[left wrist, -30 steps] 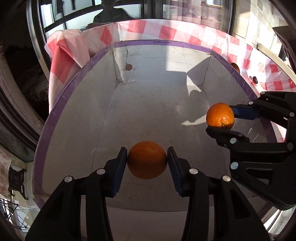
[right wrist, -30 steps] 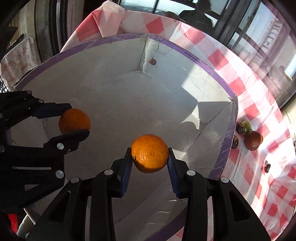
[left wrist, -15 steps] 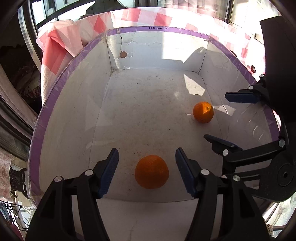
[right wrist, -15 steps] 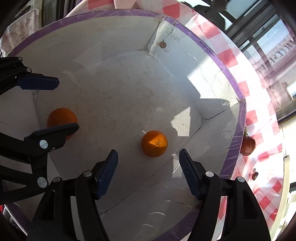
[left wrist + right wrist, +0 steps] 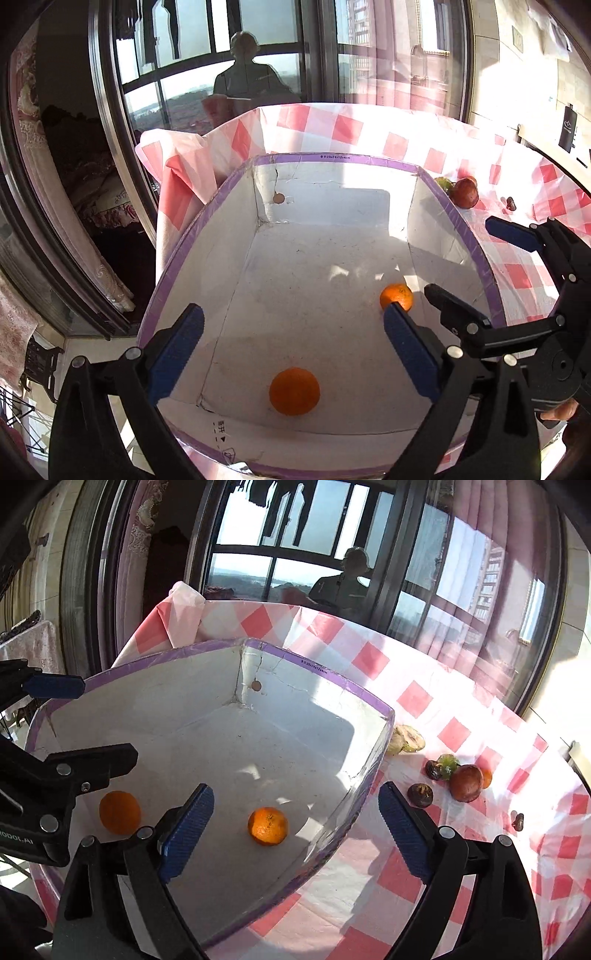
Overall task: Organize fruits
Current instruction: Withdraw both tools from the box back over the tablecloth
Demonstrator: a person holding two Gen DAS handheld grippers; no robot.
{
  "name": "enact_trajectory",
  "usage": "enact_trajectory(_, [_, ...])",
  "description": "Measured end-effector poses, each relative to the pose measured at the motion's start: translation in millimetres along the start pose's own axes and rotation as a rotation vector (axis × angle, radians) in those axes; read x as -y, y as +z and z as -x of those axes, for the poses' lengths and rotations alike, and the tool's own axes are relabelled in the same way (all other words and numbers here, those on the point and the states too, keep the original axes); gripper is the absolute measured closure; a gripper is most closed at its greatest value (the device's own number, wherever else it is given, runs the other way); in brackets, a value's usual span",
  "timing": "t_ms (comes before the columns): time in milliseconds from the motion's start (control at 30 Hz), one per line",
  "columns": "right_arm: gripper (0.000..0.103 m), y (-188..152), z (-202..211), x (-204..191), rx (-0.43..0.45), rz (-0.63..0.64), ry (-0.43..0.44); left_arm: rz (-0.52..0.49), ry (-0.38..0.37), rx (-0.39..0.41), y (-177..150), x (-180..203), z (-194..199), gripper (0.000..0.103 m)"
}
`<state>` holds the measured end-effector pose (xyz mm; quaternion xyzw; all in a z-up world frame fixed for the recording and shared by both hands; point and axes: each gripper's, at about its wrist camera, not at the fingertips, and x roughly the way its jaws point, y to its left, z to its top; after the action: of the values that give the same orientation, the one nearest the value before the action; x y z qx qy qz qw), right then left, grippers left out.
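Both hand-held grippers, left (image 5: 291,347) and right (image 5: 295,819), gape wide, holding nothing. Two round pebbly oranges sit apart on the white cardboard box (image 5: 332,258) floor: one (image 5: 294,391) near the front wall, one (image 5: 267,826) nearer the right wall. Purple-taped rim; checkered cloth (image 5: 461,849) on the counter.

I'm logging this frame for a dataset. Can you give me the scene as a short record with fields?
container: white box with purple rim
in box: two oranges, near orange and far orange, apart
left gripper: open, empty
right gripper: open, empty
outside box: reddish fruit and small dark fruits on checked tablecloth
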<state>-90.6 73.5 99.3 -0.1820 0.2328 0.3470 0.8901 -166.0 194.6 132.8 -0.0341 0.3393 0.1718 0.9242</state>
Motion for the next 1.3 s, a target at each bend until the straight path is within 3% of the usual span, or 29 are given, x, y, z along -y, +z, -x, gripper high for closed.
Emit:
enact_trajectory(67, [0.015, -9, 19, 27, 0.083, -0.098, 0.01, 0.001, -0.031, 0.127, 8, 15, 24, 0.002])
enact_trajectory(167, [0.015, -31, 37, 69, 0.134, -0.24, -0.041, -0.017, -0.128, 0.265, 15, 47, 47, 0.002])
enact_trajectory(300, [0.015, -73, 27, 133, 0.035, -0.456, -0.084, -0.061, -0.247, 0.349, 18, 103, 49, 0.002])
enact_trajectory(367, [0.015, -99, 21, 162, -0.042, -0.552, -0.146, -0.095, -0.314, 0.322, 19, 137, 35, 0.002])
enact_trajectory(533, [0.015, -150, 12, 218, -0.124, -0.691, -0.295, -0.18, -0.46, 0.182, 4, 212, -19, 0.002])
enact_trajectory(600, [0.015, -161, 13, 240, -0.132, -0.775, -0.298, -0.215, -0.464, 0.143, 0, 235, -45, 0.002])
enact_trajectory(667, [0.015, -163, 11, 257, -0.14, -0.787, -0.359, -0.22, -0.426, 0.101, 1, 251, -77, 0.002])
enact_trajectory(833, [0.015, -169, -9, 306, -0.149, -0.86, -0.399, -0.035, -0.358, -0.047, 16, 241, -158, 0.002])
enact_trajectory(967, [0.016, -163, -35, 344, -0.159, -0.879, -0.42, 0.083, -0.399, -0.156, 19, 228, -194, 0.002])
enact_trajectory(1133, [0.033, -156, -79, 397, -0.169, -0.958, -0.369, 0.105, -0.437, -0.148, 19, 222, -193, 0.002])
enact_trajectory(1300, [0.04, -138, -124, 434, -0.185, -0.966, -0.361, 0.078, -0.386, -0.172, 20, 229, -196, 0.002])
